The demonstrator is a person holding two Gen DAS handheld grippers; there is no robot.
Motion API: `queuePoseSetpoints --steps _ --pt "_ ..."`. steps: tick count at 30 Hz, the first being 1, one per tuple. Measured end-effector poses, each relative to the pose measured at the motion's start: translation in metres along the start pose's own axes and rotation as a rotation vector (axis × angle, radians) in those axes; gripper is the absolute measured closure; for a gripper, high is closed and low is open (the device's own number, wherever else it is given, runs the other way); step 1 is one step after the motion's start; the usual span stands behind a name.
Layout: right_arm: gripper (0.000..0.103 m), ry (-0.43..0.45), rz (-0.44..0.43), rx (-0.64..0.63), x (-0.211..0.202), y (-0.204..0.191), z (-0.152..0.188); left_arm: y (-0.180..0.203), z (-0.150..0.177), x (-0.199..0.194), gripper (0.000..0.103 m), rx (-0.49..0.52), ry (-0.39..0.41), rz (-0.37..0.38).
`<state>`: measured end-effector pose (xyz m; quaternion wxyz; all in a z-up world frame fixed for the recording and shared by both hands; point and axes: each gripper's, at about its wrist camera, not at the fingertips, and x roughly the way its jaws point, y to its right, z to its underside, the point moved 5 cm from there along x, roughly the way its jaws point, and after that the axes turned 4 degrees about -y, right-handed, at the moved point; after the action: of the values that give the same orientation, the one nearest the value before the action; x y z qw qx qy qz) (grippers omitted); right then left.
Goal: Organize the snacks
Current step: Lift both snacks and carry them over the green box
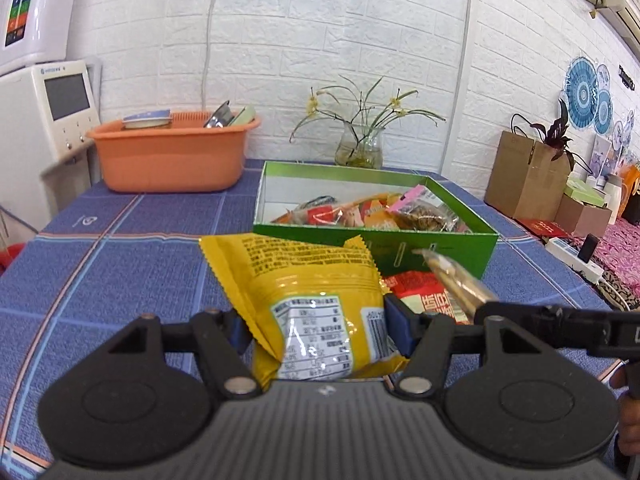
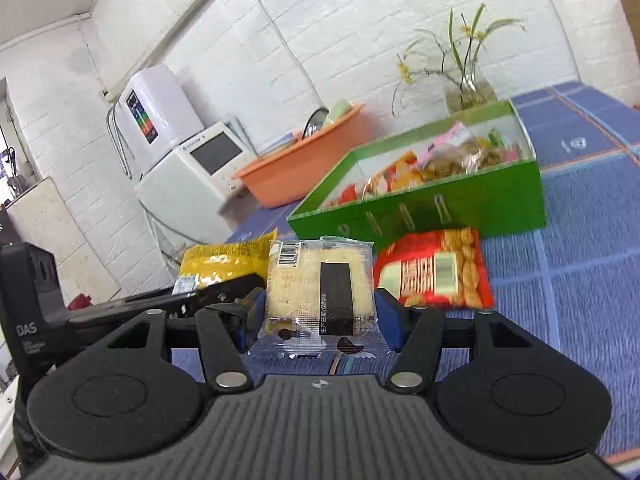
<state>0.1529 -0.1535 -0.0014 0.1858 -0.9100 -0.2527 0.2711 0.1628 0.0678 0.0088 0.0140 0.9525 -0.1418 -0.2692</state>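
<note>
My left gripper (image 1: pixel 316 330) is shut on a yellow snack bag (image 1: pixel 308 292) and holds it above the blue cloth, in front of the green box (image 1: pixel 440 250). My right gripper (image 2: pixel 318 316) is shut on a clear-wrapped pale cake packet (image 2: pixel 320 284). The green box (image 2: pixel 460 208) holds several wrapped snacks (image 1: pixel 372 214). A red snack bag (image 2: pixel 436 268) lies on the cloth against the box's near wall; it also shows in the left wrist view (image 1: pixel 424 292). The yellow bag shows left of the cake in the right wrist view (image 2: pixel 222 260).
An orange basin (image 1: pixel 172 156) with dishes stands at the table's back left. A glass vase with a plant (image 1: pixel 360 148) stands behind the box. White appliances (image 1: pixel 44 120) stand left of the table. Cardboard boxes (image 1: pixel 528 176) and a power strip (image 1: pixel 576 254) lie to the right.
</note>
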Motion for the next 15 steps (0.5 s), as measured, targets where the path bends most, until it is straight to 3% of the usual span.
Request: queuePoseSetpoints --steps 4,10,15 --pt "0.007 0.035 0.042 -0.033 0.001 0.003 -0.007 -0.002 -0.01 0.001 0.04 0.011 0.026 -0.026" --pt "0.007 -0.001 0.0 0.01 0.009 0.009 -0.005 -0.003 -0.019 0.003 0.039 0.021 0.046 -0.028" --pt "0.007 0.068 -0.007 -0.019 0.013 0.001 -0.024 -0.006 -0.036 0.009 0.039 0.006 0.066 -0.03"
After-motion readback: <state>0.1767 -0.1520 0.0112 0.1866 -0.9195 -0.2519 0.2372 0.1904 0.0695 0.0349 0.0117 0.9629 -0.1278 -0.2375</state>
